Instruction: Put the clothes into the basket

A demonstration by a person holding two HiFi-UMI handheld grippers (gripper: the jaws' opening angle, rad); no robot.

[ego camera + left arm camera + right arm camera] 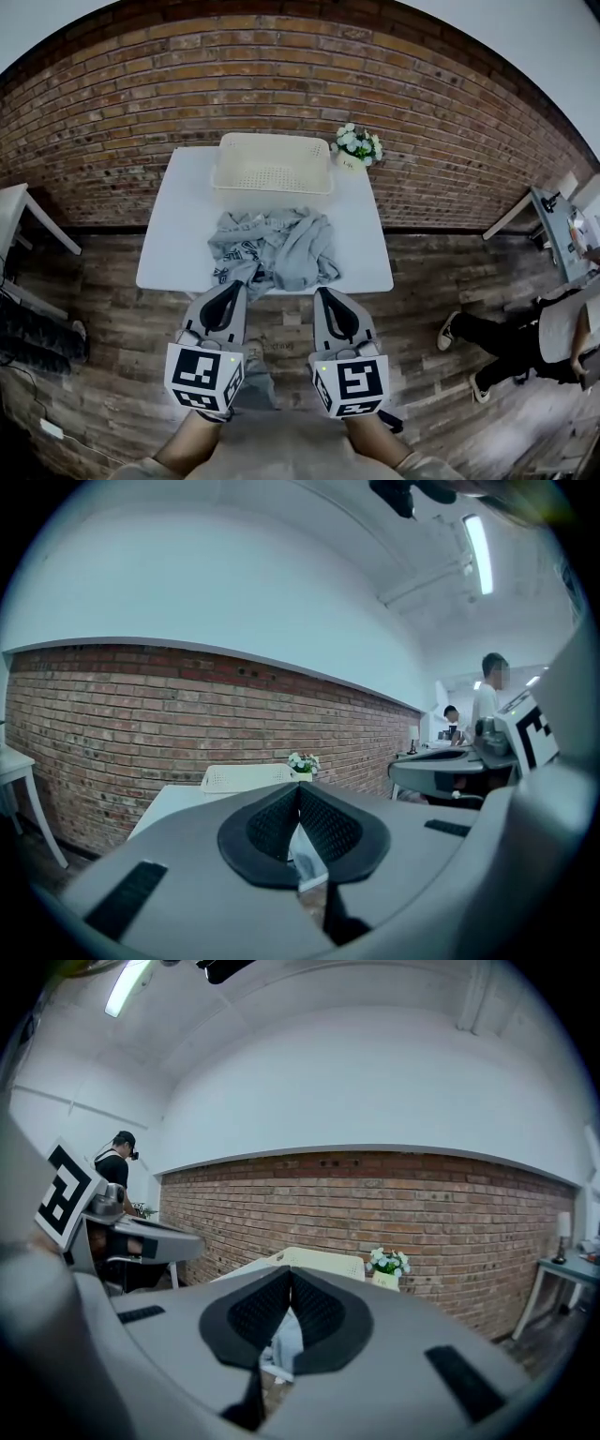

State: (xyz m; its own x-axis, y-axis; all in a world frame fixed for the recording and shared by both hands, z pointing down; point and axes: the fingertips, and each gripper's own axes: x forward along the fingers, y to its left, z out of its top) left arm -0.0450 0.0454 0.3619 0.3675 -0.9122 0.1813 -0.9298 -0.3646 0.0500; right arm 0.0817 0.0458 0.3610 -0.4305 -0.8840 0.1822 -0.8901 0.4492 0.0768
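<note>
A heap of grey clothes lies on the near half of a white table. Behind it, at the table's far edge, stands a cream plastic basket. The basket shows in the left gripper view, and the basket also shows in the right gripper view. My left gripper hangs just short of the table's near edge, its jaws shut on nothing. To its right, my right gripper is likewise shut and empty. In each gripper view the tips meet: left gripper, right gripper.
A small white pot of flowers stands right of the basket. A brick wall runs behind the table. Another white table is at far left. A seated person and a desk are at right.
</note>
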